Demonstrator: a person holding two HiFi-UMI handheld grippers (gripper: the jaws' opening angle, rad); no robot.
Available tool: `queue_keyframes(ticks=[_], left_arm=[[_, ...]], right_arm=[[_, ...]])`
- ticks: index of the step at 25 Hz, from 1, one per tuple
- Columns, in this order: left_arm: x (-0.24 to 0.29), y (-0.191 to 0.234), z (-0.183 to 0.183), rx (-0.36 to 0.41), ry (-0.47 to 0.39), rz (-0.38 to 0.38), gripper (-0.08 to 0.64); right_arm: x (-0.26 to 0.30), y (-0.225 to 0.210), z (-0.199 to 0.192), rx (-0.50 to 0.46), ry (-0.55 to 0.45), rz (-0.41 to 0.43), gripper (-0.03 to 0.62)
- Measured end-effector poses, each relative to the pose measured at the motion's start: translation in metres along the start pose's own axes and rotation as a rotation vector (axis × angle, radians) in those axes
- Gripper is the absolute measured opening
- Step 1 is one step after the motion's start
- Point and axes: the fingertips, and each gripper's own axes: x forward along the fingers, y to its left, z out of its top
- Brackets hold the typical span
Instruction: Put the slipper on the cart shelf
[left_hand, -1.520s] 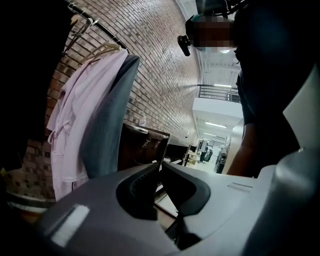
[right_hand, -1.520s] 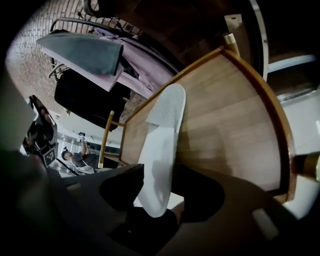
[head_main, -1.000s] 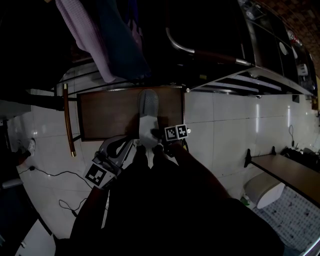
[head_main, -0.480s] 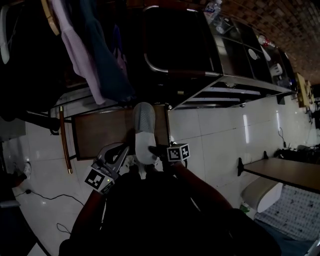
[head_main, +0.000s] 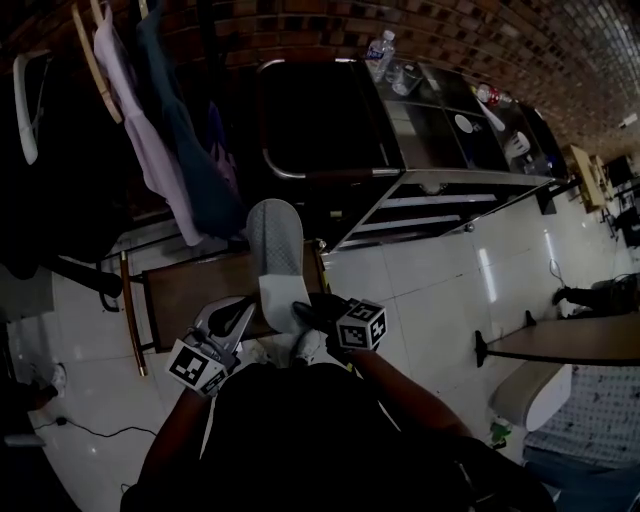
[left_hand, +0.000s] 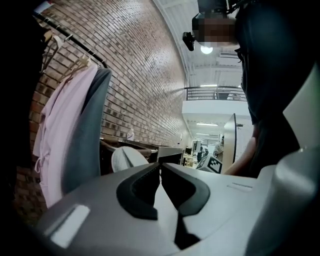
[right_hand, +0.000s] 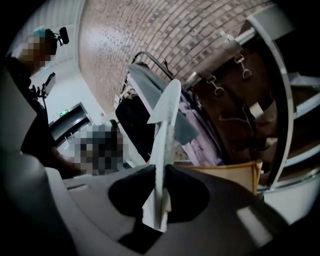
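Slipper (head_main: 274, 240) has come up toward the cart (head_main: 322, 174) since a sec ago, in the air w/ your R gripper (head_main: 305, 312) clenched on its near end so the far end leads to the shelf (head_main: 432, 199), L gripper (head_main: 243, 308) pinched shut, empty, just beside.

left claw (left_hand: 160, 169): jaws together, empty | right claw (right_hand: 159, 175): clamped on slipper (right_hand: 167, 115) | pose: side by side

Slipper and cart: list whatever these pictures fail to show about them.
The slipper: in the head view its near end is covered by the right tongs clamped on it, and the right gripper view shows it only edge-on.
The cart: in the head view the space under its top is black shadow, so shelf contents are unreadable.
The bottle on the cart top: label too small.
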Motion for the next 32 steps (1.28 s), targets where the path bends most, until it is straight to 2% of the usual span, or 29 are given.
queue_keyframes(ticks=[4,9,12,17,23,28,32], left_arm=[[0.011,0.003,0.02,0.027,-0.016,0.006,0.012],[0.019,0.006,0.04,0.042,-0.023,0.022,0.011],[0.023,0.006,0.054,0.05,-0.044,0.016,0.012],[0.029,0.004,0.065,0.05,-0.068,0.011,0.005],[0.032,-0.001,0.051,0.113,0.029,0.014,0.0],[0.029,0.003,0.048,0.072,-0.006,0.016,0.0],[0.027,0.002,0.05,0.072,-0.014,0.012,0.0]], right_arm=[[-0.014,0.025,0.065,-0.141,-0.136,0.012,0.064],[-0.034,0.055,0.131,-0.326,-0.256,-0.009,0.064],[-0.043,0.074,0.159,-0.412,-0.303,-0.021,0.064],[-0.053,0.092,0.181,-0.536,-0.368,-0.059,0.064],[-0.055,0.091,0.181,-0.533,-0.368,-0.07,0.064],[-0.054,0.086,0.175,-0.514,-0.372,-0.074,0.064],[-0.053,0.086,0.173,-0.513,-0.374,-0.074,0.064]])
